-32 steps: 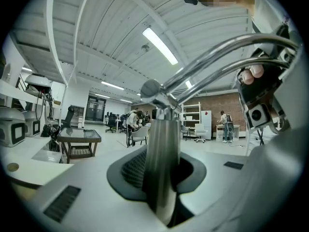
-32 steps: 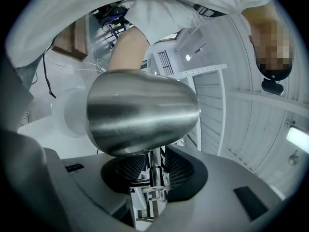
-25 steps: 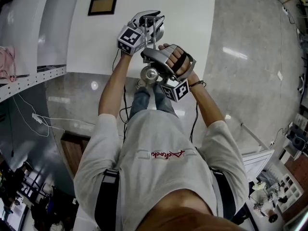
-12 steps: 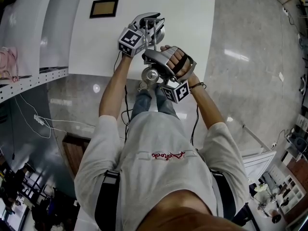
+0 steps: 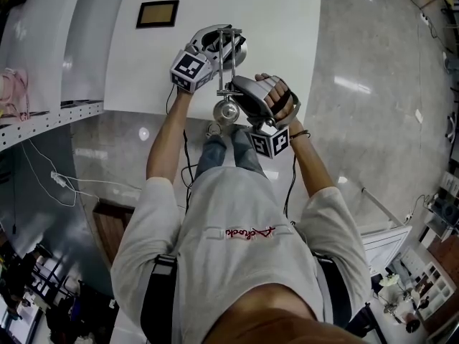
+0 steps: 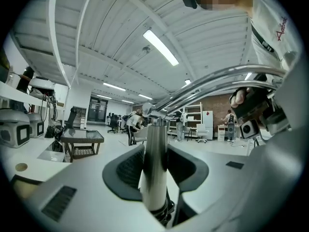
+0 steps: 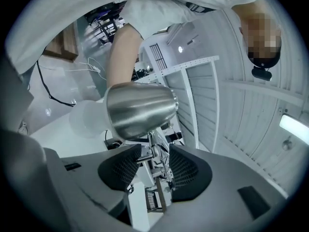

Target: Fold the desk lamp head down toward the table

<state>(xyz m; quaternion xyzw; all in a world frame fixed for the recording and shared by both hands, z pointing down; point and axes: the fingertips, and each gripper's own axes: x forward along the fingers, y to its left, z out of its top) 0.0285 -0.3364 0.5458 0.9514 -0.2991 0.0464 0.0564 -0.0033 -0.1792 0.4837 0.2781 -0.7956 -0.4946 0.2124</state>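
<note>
Both grips come loose

Since a second ago the right gripper point(image 7: 155, 168) drifts a little toward the person and rolls slightly, while the left gripper point(image 6: 155, 166) barely shifts. Both sets of jaws have just been opening. The left jaws now stand apart on either side of the upright post point(image 6: 155, 187), which runs between the pads, and they no longer look clamped on it. The right jaws are wider still. The hinge point(image 7: 154, 151) behind the lamp head point(image 7: 140, 111) sits between them with a gap showing at each pad, so neither gripper holds anything firmly.

The lamp point(image 5: 225, 110) stands at the near edge of the white table point(image 5: 287, 34). Its thin arm point(image 6: 212, 79) reaches out toward the person, and its shiny head hangs at the end, just past the table edge in the head view.

With both grips letting go together, the fold looks finished or close to it, though how far down the head points cannot be judged for sure
</note>
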